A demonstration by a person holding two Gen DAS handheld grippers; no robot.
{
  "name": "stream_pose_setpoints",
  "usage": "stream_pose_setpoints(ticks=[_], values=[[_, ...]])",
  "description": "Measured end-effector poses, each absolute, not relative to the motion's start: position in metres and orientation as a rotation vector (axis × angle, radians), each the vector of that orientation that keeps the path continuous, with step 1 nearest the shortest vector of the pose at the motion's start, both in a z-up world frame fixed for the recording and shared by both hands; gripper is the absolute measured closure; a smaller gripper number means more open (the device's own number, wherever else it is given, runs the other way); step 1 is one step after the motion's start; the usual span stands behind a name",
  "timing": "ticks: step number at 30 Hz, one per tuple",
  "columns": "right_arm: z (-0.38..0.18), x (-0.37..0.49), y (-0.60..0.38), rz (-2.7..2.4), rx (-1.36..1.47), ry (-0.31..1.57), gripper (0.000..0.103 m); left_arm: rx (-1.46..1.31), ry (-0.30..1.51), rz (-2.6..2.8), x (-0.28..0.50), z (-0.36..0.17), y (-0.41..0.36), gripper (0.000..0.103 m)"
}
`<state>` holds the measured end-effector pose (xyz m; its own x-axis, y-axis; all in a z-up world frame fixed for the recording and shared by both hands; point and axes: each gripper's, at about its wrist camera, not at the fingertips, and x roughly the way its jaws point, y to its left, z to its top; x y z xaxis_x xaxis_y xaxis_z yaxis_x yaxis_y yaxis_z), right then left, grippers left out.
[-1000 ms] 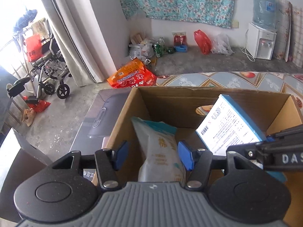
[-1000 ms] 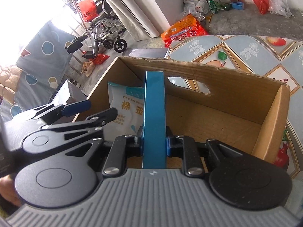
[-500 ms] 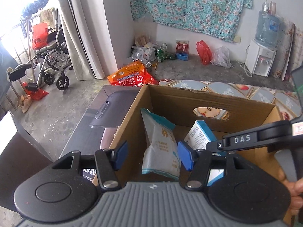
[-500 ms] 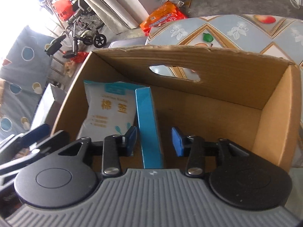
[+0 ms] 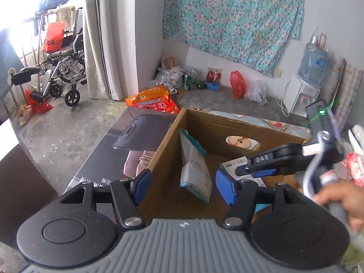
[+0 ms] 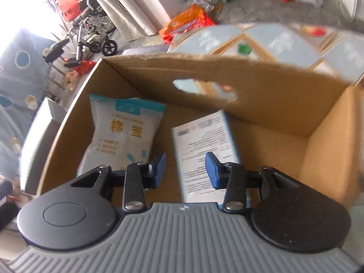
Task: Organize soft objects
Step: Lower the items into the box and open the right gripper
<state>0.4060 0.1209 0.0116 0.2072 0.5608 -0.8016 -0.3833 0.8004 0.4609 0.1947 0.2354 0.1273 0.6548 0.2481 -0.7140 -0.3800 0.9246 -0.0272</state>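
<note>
done: cotton-swab bag [image 6: 122, 134] and blue box [image 6: 204, 145] inside cardboard box [image 6: 261, 91] | left tongs [image 5: 183, 185] spreading, empty | right tongs [image 6: 185, 170] closing, box between, unpinched | left: packets [image 5: 353, 161] beside cardboard box

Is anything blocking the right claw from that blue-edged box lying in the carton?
Nothing visible does. The right gripper hangs, jaws closing but clear of the blue-edged box, which lies beside the white pouch in the carton.

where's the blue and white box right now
In the right wrist view the blue and white box lies printed face up on the floor of the cardboard box, right of the cotton swab bag, under the open right gripper.
</note>
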Motion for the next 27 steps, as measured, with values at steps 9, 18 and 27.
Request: stream_pose_setpoints(ticks=[9,18,27], values=[[0.032,0.395,0.137,0.855,0.338,1.176,0.062,-0.232,0.735,0.391,0.160,0.134,0.251,0.035],[0.051,0.366,0.212,0.907,0.001,1.088,0.024,-0.246,0.714,0.436,0.138,0.135,0.258,0.033],[0.023,0.377,0.226,0.796,-0.018,1.116,0.048,-0.270,0.722,0.441,0.127,0.130,0.264,0.033]])
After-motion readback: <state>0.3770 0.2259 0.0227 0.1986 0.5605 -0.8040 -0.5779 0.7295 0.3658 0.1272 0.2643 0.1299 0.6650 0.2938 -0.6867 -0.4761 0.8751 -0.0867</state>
